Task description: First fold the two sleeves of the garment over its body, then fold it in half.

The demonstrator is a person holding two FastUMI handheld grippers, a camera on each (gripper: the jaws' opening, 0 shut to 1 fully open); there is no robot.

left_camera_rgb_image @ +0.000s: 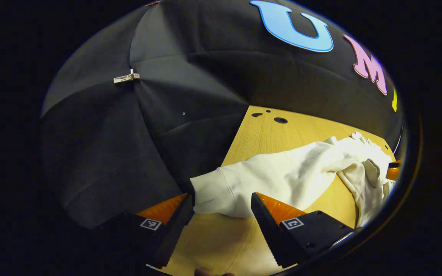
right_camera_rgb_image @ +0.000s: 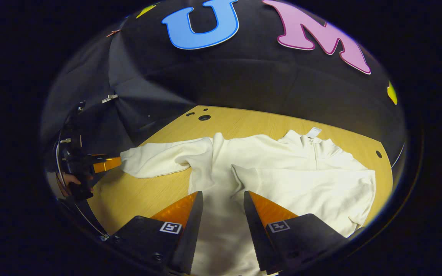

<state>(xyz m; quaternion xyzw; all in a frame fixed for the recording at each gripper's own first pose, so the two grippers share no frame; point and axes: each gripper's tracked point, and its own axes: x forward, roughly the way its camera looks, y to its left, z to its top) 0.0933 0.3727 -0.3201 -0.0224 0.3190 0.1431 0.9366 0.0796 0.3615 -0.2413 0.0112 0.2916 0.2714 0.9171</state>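
Note:
A cream sweatshirt (right_camera_rgb_image: 282,161) lies flat on the wooden table (right_camera_rgb_image: 136,195), collar (right_camera_rgb_image: 310,140) toward the booth wall. One sleeve (right_camera_rgb_image: 301,184) lies folded across the body. The other sleeve (right_camera_rgb_image: 159,159) stretches out sideways, its cuff (left_camera_rgb_image: 209,191) near the table's edge. My left gripper (left_camera_rgb_image: 220,196) is open, and the cuff lies between its fingertips. It also appears far left in the right gripper view, as the left gripper (right_camera_rgb_image: 102,165) just short of the cuff, with a hand (right_camera_rgb_image: 67,179) on it. My right gripper (right_camera_rgb_image: 223,193) is open over the garment's lower body.
The table has round holes (right_camera_rgb_image: 204,117) near its far corner and one hole (right_camera_rgb_image: 378,154) at the right edge. Black cloth walls close in behind and beside the table. Bare wood lies in front of the stretched sleeve. The right gripper (left_camera_rgb_image: 393,171) peeks in at the left gripper view's right edge.

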